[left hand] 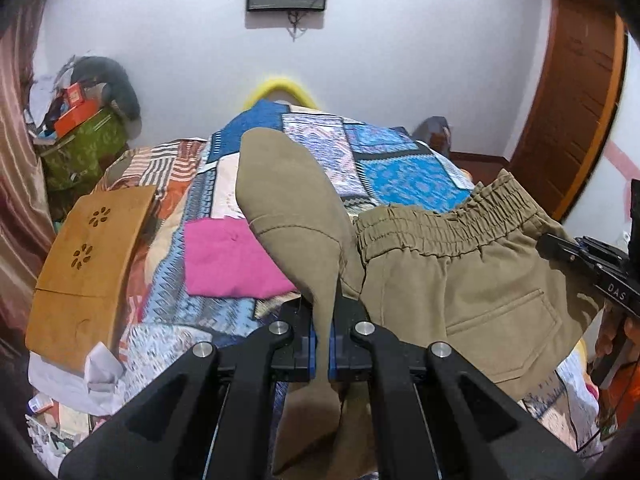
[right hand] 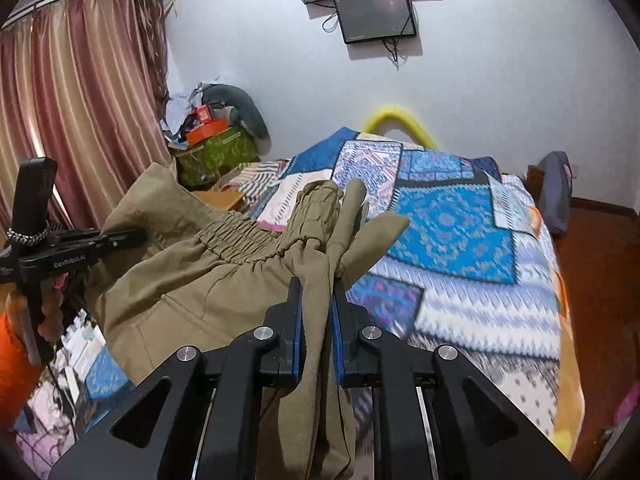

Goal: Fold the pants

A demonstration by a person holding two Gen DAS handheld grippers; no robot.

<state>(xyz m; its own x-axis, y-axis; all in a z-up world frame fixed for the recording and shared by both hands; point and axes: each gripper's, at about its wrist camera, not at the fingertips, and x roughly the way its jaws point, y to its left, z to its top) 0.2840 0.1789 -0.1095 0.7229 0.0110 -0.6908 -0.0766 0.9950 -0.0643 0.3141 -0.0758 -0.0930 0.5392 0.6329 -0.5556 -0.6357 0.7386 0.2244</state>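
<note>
Both tongs clamping khaki pants (left hand: 460, 280): left gripper (left hand: 322, 332) pinching cloth, right gripper (right hand: 316, 320) bunching waistband, hanging above quilted bed (right hand: 460, 220).

a home bedroom: a bed (right hand: 460, 248) under a patchwork quilt (left hand: 400, 176) ahead of the hand-held gripper, striped curtains (right hand: 72, 100) to its left, a wall-mounted screen (right hand: 376, 16) above and beyond, a wooden door (left hand: 576, 112) to the right.

Black left gripper (left hand: 322, 340) and right gripper (right hand: 316, 332), blue-padded jaws, silver screws.
</note>
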